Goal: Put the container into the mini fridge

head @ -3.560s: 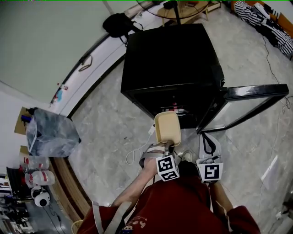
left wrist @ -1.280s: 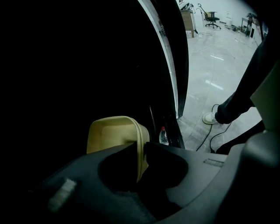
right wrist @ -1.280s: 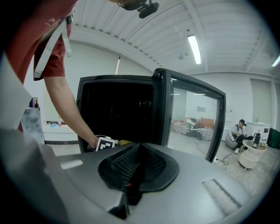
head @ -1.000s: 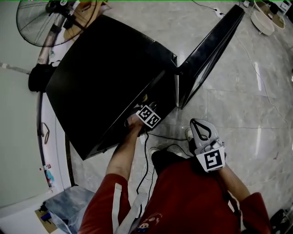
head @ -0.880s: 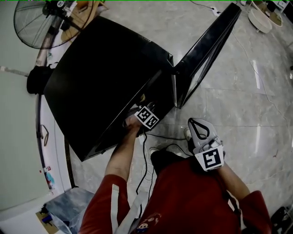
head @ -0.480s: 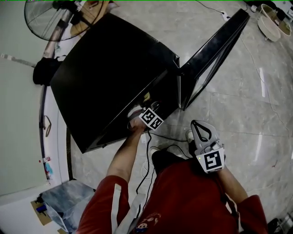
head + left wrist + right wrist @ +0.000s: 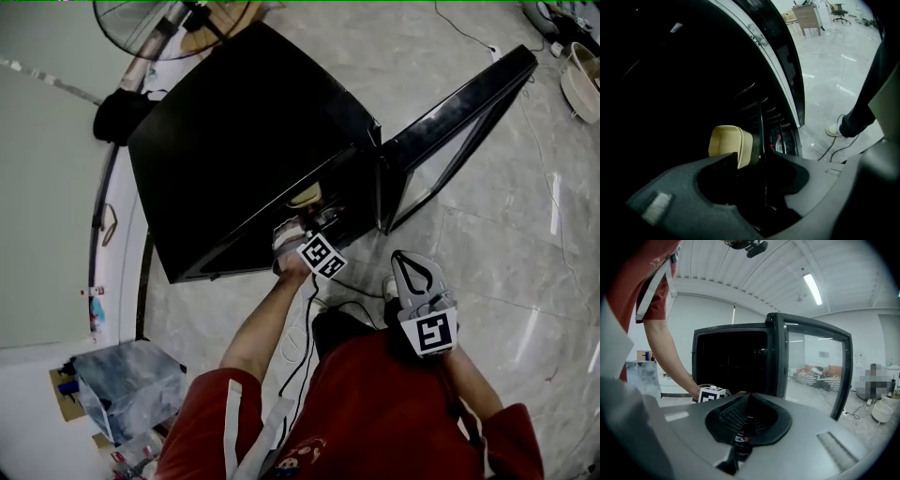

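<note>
The black mini fridge (image 7: pixel 244 131) stands on the floor with its door (image 7: pixel 459 122) swung open to the right. The cream container (image 7: pixel 730 145) rests inside the dark fridge, and its edge shows at the opening in the head view (image 7: pixel 305 195). My left gripper (image 7: pixel 754 161) is at the fridge mouth (image 7: pixel 305 234), open, its jaws wide and a little short of the container, gripping nothing. My right gripper (image 7: pixel 413 272) hangs shut and empty by the person's knee, pointing at the fridge (image 7: pixel 731 357); its jaws (image 7: pixel 744 404) meet.
A small red-capped bottle (image 7: pixel 778 142) sits low in the fridge. A cable (image 7: pixel 302 328) runs over the marble floor under my left arm. A standing fan (image 7: pixel 150 14) is behind the fridge, a plastic-lined bin (image 7: pixel 122 389) at lower left.
The left gripper carried the container into the fridge, let go of it and has drawn back slightly to the opening. The right gripper has hardly moved.
</note>
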Demonstrator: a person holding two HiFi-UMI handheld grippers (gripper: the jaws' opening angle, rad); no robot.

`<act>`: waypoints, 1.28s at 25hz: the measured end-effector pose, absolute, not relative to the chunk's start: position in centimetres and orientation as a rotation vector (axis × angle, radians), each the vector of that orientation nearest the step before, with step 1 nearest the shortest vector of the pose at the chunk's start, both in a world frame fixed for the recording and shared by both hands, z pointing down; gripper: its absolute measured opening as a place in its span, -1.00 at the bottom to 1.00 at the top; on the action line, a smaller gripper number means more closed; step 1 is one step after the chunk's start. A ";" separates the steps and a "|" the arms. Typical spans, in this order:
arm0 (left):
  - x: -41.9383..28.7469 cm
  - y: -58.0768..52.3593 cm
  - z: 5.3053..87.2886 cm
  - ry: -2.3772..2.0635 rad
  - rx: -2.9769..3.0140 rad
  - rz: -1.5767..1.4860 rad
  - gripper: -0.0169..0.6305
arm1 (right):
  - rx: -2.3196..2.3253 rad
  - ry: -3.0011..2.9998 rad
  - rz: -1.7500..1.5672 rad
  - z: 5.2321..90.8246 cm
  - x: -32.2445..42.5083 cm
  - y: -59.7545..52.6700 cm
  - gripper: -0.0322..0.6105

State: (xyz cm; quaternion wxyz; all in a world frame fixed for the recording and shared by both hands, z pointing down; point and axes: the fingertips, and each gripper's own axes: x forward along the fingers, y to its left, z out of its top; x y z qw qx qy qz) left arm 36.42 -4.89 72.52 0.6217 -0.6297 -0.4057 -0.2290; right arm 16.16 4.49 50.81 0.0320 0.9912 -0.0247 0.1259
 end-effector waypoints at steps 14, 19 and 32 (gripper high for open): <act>27.6 -8.3 70.7 -0.865 -1.438 -0.617 -0.32 | 3.055 -0.409 0.324 50.6 17.3 3.9 -0.90; 24.4 -10.7 69.6 -0.833 -1.442 -0.679 -0.32 | 3.027 -0.568 0.325 50.6 18.2 2.1 -0.90; 19.0 -15.3 63.9 -0.682 -1.843 -0.811 -0.32 | 2.955 -0.699 0.386 51.8 20.0 -0.9 -0.90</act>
